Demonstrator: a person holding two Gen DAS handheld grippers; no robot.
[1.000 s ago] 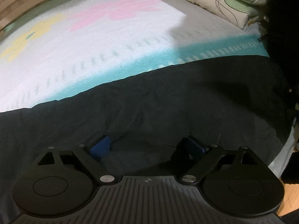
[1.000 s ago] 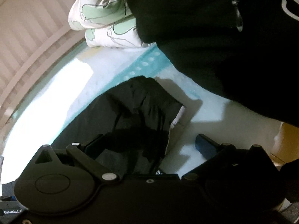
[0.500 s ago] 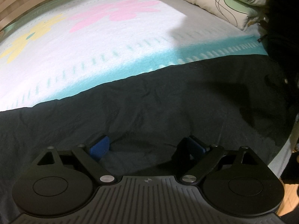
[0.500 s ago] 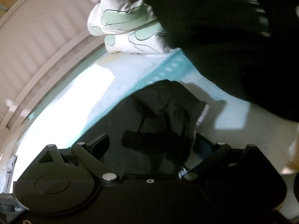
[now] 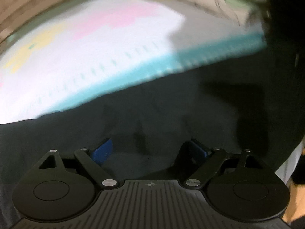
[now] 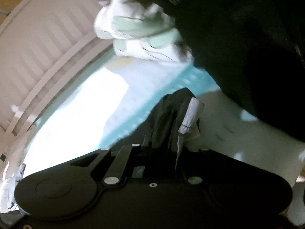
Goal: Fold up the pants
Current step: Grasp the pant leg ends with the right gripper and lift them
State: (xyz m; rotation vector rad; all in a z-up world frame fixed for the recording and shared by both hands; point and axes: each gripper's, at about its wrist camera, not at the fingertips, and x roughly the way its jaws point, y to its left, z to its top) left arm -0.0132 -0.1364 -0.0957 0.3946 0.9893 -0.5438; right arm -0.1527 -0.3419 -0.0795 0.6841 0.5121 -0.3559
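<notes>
Black pants (image 5: 152, 114) lie spread across the bed and fill the lower half of the left wrist view. My left gripper (image 5: 150, 147) hovers just over them with its blue pads (image 5: 103, 149) wide apart and only flat cloth below. In the right wrist view a corner of the pants (image 6: 171, 112) is gathered into a raised bunch, with a white inner lining (image 6: 191, 114) showing. My right gripper (image 6: 162, 150) has its jaws closing on that bunch; the fabric sits between them and hides the fingertips.
The bedspread (image 5: 85, 57) is white with pink and yellow shapes and a teal band. A folded green-and-cream quilt (image 6: 141, 30) lies at the head end. A beige slatted panel (image 6: 47, 47) runs behind the bed. A person's dark clothing (image 6: 247, 38) fills the right side.
The right gripper's jaws went from wide apart to closed on the pants corner, and the cloth has bunched and lifted. The left gripper stays open over the pants; its view is now blurred.
</notes>
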